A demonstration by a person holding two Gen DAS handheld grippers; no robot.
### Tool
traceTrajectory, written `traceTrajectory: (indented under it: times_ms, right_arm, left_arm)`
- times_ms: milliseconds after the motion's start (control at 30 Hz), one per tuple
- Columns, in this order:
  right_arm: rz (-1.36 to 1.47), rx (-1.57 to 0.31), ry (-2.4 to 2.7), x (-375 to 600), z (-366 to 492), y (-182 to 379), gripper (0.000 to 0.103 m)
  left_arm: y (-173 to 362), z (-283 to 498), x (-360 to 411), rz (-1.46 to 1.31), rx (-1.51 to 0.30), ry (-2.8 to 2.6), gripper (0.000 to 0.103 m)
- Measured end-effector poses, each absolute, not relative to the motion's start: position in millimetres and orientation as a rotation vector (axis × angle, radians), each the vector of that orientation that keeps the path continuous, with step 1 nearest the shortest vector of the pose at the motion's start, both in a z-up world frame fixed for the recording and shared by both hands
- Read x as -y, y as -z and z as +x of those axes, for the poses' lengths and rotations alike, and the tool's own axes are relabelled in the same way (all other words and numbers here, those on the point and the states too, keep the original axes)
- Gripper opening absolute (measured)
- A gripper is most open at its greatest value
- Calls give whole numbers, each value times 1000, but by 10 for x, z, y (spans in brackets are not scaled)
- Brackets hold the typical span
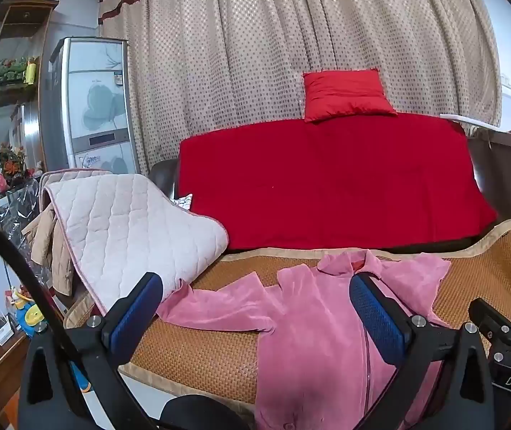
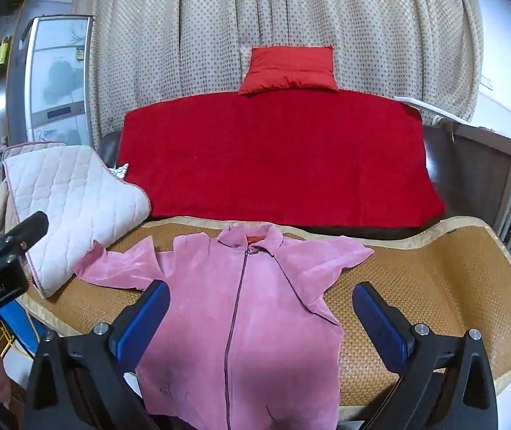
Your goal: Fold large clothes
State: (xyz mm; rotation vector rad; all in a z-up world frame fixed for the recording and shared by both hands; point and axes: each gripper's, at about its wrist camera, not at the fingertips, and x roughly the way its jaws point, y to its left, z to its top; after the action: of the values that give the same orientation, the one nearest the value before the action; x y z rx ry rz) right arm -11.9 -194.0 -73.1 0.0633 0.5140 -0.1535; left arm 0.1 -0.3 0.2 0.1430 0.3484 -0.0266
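Observation:
A pink zip-front jacket (image 2: 255, 308) lies flat and face up on a woven straw mat (image 2: 445, 276), collar away from me, both sleeves spread to the sides. In the left wrist view the same pink jacket (image 1: 309, 322) lies on the woven straw mat (image 1: 198, 354), low and right of centre. My left gripper (image 1: 257, 308) hovers open above the jacket's left sleeve and chest, nothing between its blue pads. My right gripper (image 2: 261, 317) is open over the jacket's middle, holding nothing. The left gripper (image 2: 4, 236) shows at the left edge of the right wrist view.
A quilted white pad (image 2: 72, 200) lies over the mat's left end, close to the left sleeve. Behind the mat a red blanket (image 2: 277, 157) covers a dark sofa, with a red cushion (image 2: 287, 70) on top. Curtains hang behind. A fridge (image 1: 90, 104) and shelves stand at the left.

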Motion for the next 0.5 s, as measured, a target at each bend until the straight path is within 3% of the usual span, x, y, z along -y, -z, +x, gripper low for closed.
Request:
traceTrajectory:
  times_ms: [500]
  right_arm:
    - [90, -510, 166, 2029, -195, 665, 103]
  left_arm:
    - [-25, 0, 122, 175, -346, 45, 103]
